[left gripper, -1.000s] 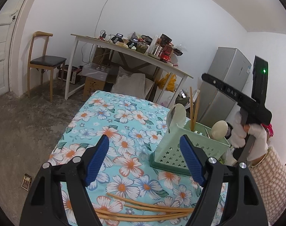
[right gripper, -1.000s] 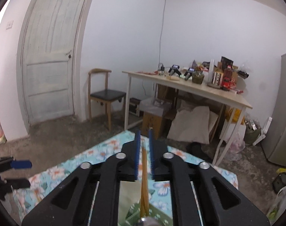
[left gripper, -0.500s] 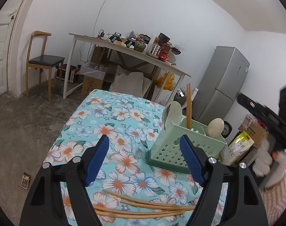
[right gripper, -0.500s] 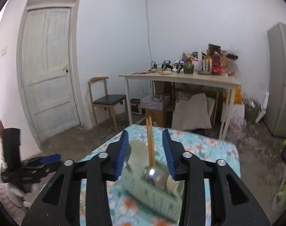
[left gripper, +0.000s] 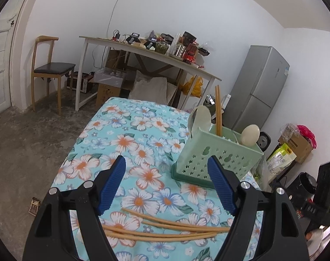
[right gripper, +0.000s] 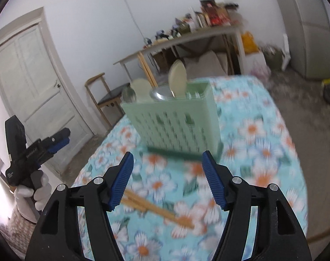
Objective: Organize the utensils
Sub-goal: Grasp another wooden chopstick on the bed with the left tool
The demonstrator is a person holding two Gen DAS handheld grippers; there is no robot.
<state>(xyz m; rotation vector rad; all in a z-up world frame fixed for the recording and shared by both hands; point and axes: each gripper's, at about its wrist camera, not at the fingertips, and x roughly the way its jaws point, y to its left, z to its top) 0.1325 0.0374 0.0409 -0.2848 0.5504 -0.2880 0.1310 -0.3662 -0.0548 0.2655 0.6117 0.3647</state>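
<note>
Right wrist view: right gripper (right gripper: pixel 167 177) opening, empty, above loose chopsticks (right gripper: pixel 158 209); left gripper (left gripper: pixel 166 184) wide, empty; green caddy (right gripper: pixel 171 124) upright.

A green holder (left gripper: pixel 217 156) stands on the flowery cloth, with two chopsticks (left gripper: pixel 218 111) and spoons (left gripper: pixel 249 134) upright inside. More chopsticks (left gripper: pixel 165 230) lie flat nearby.

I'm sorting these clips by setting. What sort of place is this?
Most likely a plain room in a home, used as kitchen or storeroom: a fridge in the corner, a cluttered side table, and a green utensil caddy on a floral tablecloth.
</note>
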